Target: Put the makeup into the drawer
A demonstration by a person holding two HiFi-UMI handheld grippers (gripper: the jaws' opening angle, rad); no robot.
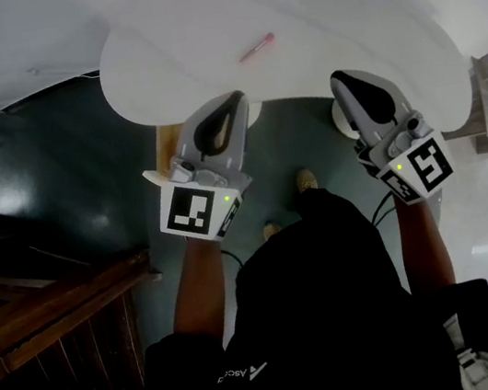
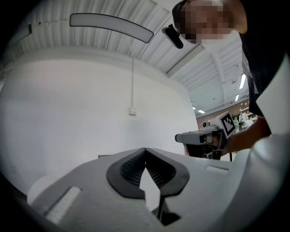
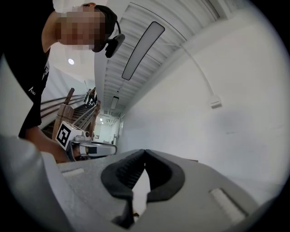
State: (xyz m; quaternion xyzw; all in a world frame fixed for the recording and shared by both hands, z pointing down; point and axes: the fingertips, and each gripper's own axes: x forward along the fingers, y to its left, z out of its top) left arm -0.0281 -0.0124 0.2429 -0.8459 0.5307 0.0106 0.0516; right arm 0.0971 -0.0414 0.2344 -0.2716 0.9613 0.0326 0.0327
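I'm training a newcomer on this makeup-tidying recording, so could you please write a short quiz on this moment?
1. True or false: the left tool holds the pink makeup stick.
2. Where does the stick lie? A: on the white table; B: on the floor; C: in the right tool.
3. How do the right tool's jaws stand?

Key
1. False: its jaws are together and hold nothing.
2. A.
3. Together, with nothing between them.
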